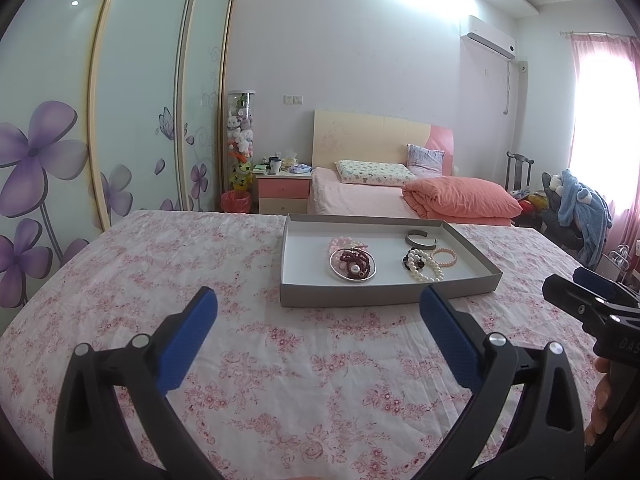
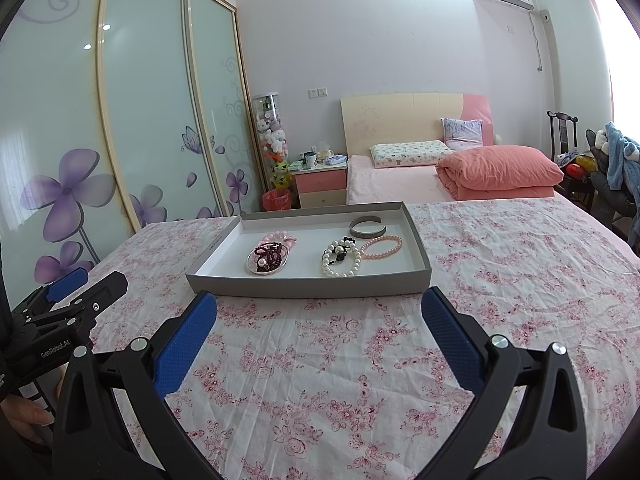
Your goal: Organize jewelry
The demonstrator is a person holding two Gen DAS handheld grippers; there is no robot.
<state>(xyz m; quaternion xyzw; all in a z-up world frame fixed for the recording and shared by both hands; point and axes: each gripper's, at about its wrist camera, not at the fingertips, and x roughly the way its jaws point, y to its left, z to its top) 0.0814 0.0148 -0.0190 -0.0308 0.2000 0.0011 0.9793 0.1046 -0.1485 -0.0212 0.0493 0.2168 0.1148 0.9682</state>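
A grey shallow tray [image 1: 384, 294] [image 2: 304, 286] sits on the floral cloth ahead of both grippers. Inside lie a silver bangle with dark red beads and a pink bead bracelet [image 1: 352, 264] [image 2: 267, 258] on the left. On the right lie a white pearl and black bead bracelet [image 1: 424, 267] [image 2: 340, 260], a thin pink bracelet [image 1: 444, 257] [image 2: 382, 246] and a grey cuff [image 1: 421, 239] [image 2: 368, 228]. My left gripper [image 1: 318, 306] is open and empty, short of the tray. My right gripper [image 2: 320, 308] is open and empty, just before the tray's near wall.
The table wears a white cloth with pink flowers [image 1: 280, 360] [image 2: 320, 360]. Beyond it stand a bed with an orange quilt [image 1: 460, 198], a pink nightstand [image 1: 284, 188], a red bin [image 1: 236, 202] and sliding wardrobe doors [image 1: 132, 120]. A chair with clothes [image 1: 576, 204] is at the right.
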